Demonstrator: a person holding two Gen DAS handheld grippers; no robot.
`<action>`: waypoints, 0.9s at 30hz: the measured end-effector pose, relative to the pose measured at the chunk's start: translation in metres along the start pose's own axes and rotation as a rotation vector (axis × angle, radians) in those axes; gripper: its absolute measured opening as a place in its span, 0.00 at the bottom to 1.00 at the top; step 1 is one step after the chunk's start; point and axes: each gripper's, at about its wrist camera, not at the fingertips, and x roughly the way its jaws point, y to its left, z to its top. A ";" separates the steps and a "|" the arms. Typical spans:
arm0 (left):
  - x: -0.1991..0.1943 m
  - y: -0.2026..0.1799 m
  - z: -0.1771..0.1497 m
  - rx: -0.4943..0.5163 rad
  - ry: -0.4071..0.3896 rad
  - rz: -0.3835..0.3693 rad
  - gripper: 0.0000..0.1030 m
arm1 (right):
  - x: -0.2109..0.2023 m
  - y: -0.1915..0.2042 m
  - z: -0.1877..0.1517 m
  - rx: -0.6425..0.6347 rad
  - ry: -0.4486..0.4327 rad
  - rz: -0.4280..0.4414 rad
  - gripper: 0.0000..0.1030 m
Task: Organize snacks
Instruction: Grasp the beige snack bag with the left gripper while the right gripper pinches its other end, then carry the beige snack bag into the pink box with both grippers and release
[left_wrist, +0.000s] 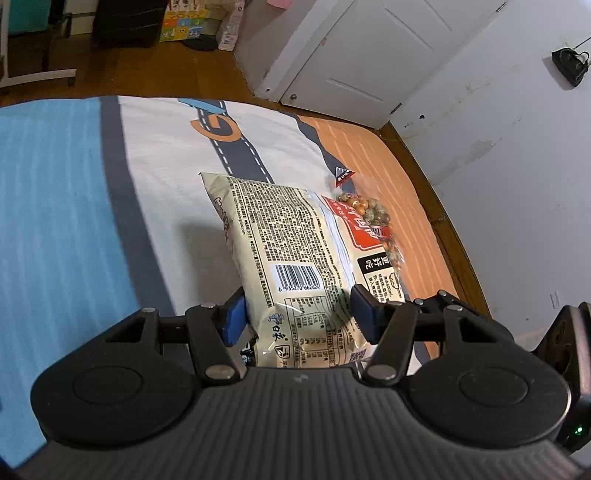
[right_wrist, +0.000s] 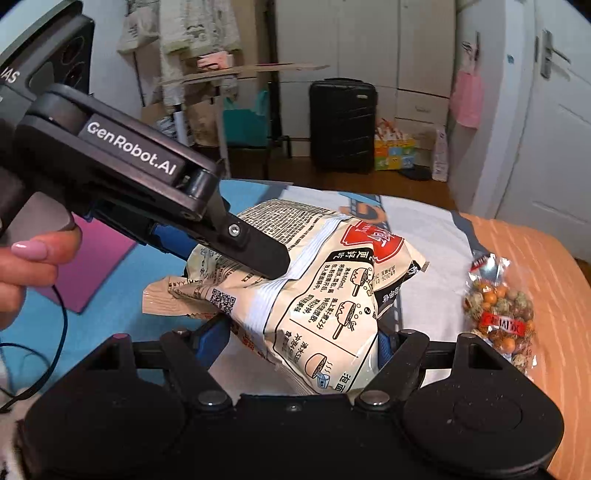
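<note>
1. We see both grippers clamped on one cream noodle packet (left_wrist: 295, 258): a glossy, crinkled plastic pouch, puffed like a pillow, printed with dense black text and a barcode.
2. The left gripper (left_wrist: 299, 317) pinches the packet's near end between blue, flat rubbery pads (left_wrist: 234, 317), jaws at a middling width.
3. The right gripper (right_wrist: 304, 343) grips the same packet across its bulging body, jaws set wider; its pads are mostly buried behind the plastic.
4. The packet is held above the bed cover (left_wrist: 155, 155), a soft printed cloth with a grey road pattern, over its white middle band.
5. A clear bag of round coated nuts (right_wrist: 498, 314) lies near the cover's orange striped edge.
6. Only the right view shows the person's hand (right_wrist: 26, 266) and the packet's crumpled seam; the barcode shows only in the left view, and whether the packet still touches the cloth we cannot tell.
</note>
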 end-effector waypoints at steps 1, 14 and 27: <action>-0.010 -0.001 -0.003 -0.003 -0.003 0.002 0.56 | -0.005 0.006 0.002 -0.014 0.000 0.000 0.78; -0.111 -0.003 -0.038 0.000 -0.066 0.045 0.56 | -0.053 0.079 0.027 -0.160 -0.015 0.040 0.77; -0.199 0.050 -0.066 -0.069 -0.231 0.132 0.56 | -0.040 0.151 0.067 -0.321 -0.077 0.147 0.77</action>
